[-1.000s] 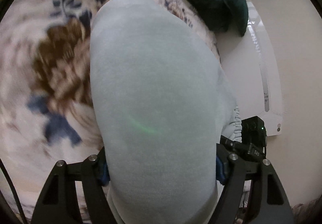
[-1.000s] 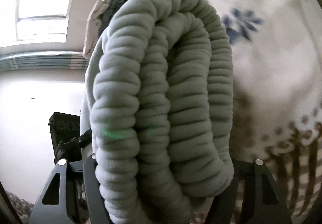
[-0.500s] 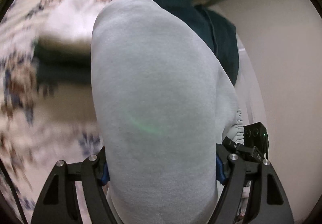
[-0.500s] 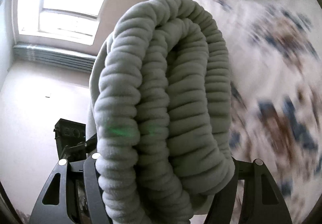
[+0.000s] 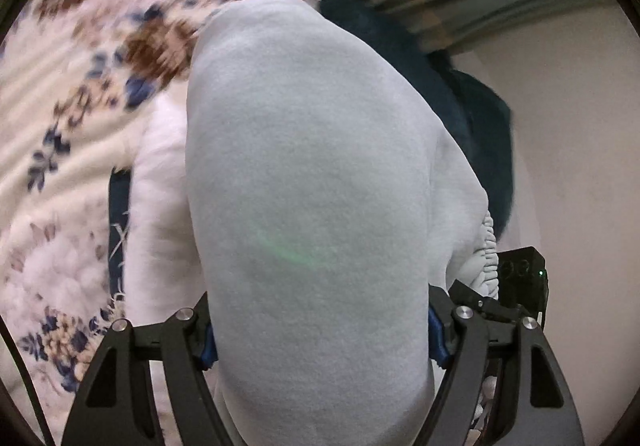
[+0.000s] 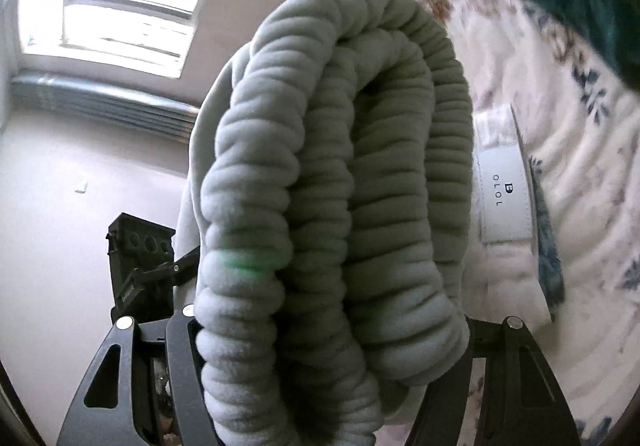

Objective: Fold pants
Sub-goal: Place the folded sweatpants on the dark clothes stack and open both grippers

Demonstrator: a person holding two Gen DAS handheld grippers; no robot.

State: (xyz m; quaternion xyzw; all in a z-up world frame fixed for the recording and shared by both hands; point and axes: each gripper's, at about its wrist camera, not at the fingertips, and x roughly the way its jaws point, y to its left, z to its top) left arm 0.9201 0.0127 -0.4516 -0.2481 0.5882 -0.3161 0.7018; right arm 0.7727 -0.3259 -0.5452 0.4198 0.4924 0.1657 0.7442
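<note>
Our left gripper (image 5: 320,350) is clamped on the smooth side of the pale grey-green fleece pants (image 5: 312,181), and our right gripper (image 6: 320,346) grips their gathered, ribbed elastic waistband (image 6: 332,173), so the folded bundle hangs between our two grippers, lifted clear of the bed. We judge both ends are pinched so the layers stay stacked. Below lie the cream floral bedspread (image 5: 72,93), a folded white garment with a label (image 6: 506,201) and a dark teal cloth (image 5: 472,113).
</note>
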